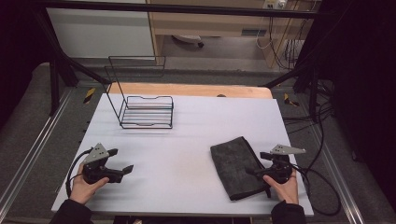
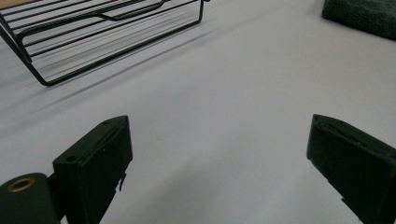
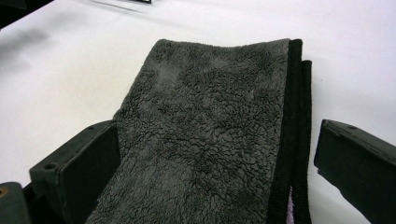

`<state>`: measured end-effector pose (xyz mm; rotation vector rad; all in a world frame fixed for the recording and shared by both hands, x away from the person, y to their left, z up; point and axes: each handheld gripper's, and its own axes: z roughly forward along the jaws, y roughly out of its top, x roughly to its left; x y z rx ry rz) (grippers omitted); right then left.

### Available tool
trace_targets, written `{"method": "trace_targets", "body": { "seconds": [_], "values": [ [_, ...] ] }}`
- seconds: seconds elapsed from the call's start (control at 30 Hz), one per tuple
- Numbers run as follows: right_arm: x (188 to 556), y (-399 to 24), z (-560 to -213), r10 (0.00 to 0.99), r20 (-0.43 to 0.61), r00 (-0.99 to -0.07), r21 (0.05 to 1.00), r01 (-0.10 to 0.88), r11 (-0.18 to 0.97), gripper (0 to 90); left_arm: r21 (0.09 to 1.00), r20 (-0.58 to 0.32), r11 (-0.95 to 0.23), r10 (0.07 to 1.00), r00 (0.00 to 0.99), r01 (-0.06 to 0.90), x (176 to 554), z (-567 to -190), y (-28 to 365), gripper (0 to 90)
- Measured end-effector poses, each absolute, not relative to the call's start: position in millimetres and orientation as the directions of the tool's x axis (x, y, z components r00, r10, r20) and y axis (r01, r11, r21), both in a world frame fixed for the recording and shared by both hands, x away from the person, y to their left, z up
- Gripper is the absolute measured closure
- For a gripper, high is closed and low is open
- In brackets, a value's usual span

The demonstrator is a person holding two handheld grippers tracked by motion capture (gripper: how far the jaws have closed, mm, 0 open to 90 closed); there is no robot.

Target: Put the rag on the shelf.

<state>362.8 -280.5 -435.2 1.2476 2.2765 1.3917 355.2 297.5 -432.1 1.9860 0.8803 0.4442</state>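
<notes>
Nearest, the right gripper (image 1: 256, 171) hovers at the folded grey towel (image 1: 236, 166), jaws wide and straddling it without pressing, likely readying a grasp. The left gripper (image 1: 124, 161) waits, jaws wide and empty, over bare white bench (image 1: 187, 130). Farther back stands a wire rack (image 1: 145, 111).

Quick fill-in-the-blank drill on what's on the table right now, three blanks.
1. The folded grey towel lies nearest the ____ gripper.
2. The black wire rack stands on the ____ table cover.
3. The left gripper has its jaws ____, with nothing between them.

Missing words: right; white; open
</notes>
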Motion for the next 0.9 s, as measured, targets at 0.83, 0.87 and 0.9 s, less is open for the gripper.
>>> {"method": "trace_targets", "body": {
  "seconds": [0.83,0.87,0.9],
  "values": [
    [365.5,-232.3,-422.4,0.738,0.154,-0.657,0.799,0.523,0.299,9.8,0.843,-0.027,-0.341,0.746,0.666,0.416,354.3,-433.7,300.7,6.8],
    [365.5,-232.3,-422.4,0.738,0.154,-0.657,0.799,0.523,0.299,9.8,0.842,-0.026,-0.342,0.747,0.665,0.417,354.4,-433.8,300.6,6.8],
    [365.2,-227.7,-421.1,0.733,0.154,-0.662,0.796,0.523,0.305,10.8,0.842,-0.026,-0.342,0.747,0.664,0.417,354.4,-433.8,300.6,6.8]
  ]
}}
